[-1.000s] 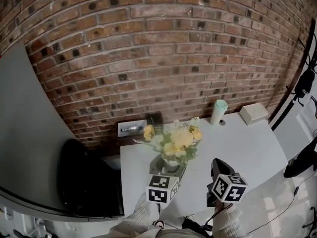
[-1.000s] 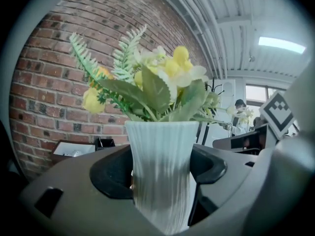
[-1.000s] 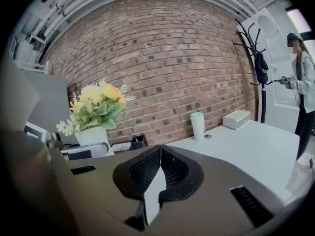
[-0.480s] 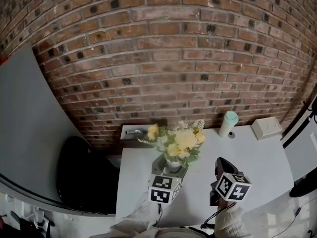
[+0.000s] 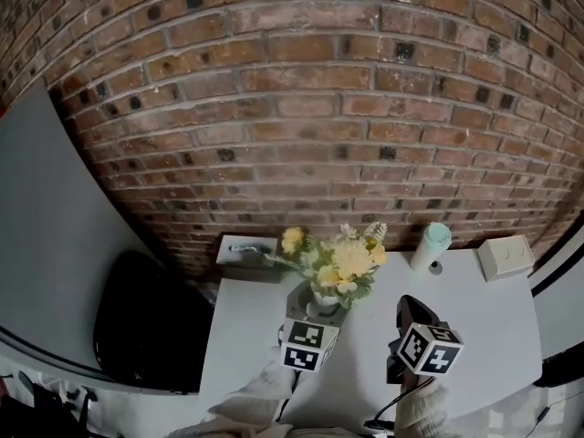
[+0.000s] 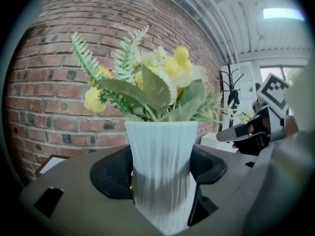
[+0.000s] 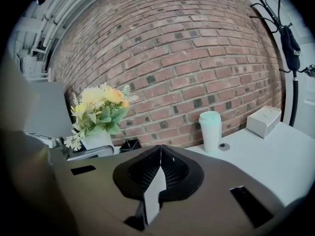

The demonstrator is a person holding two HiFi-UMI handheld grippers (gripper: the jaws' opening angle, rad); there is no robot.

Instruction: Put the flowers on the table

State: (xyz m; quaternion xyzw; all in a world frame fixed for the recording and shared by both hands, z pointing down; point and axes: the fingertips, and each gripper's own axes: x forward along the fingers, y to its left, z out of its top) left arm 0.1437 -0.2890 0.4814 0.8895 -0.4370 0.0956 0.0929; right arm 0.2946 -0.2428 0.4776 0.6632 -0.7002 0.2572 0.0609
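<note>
A bunch of yellow and white flowers (image 5: 339, 263) stands in a white ribbed vase (image 5: 323, 298) over the left part of the white table (image 5: 484, 313). My left gripper (image 5: 317, 312) is shut on the vase (image 6: 162, 173), which fills the gap between its jaws; the flowers (image 6: 147, 82) rise above it. I cannot tell whether the vase base touches the tabletop. To the right, my right gripper (image 5: 410, 308) hovers over the table, shut with nothing in it (image 7: 158, 156). In the right gripper view the flowers (image 7: 98, 107) and vase (image 7: 97, 140) are at the left.
A pale green-lidded cup (image 5: 431, 245) and a white box (image 5: 506, 255) stand at the table's back right by the brick wall (image 5: 301, 108). A black seat (image 5: 146, 322) is left of the table. A small grey shelf (image 5: 243, 247) lies behind the flowers.
The head view has tilted up toward the wall. The left gripper and the vase now sit a little farther in over the table. The right gripper has kept its place beside them.
</note>
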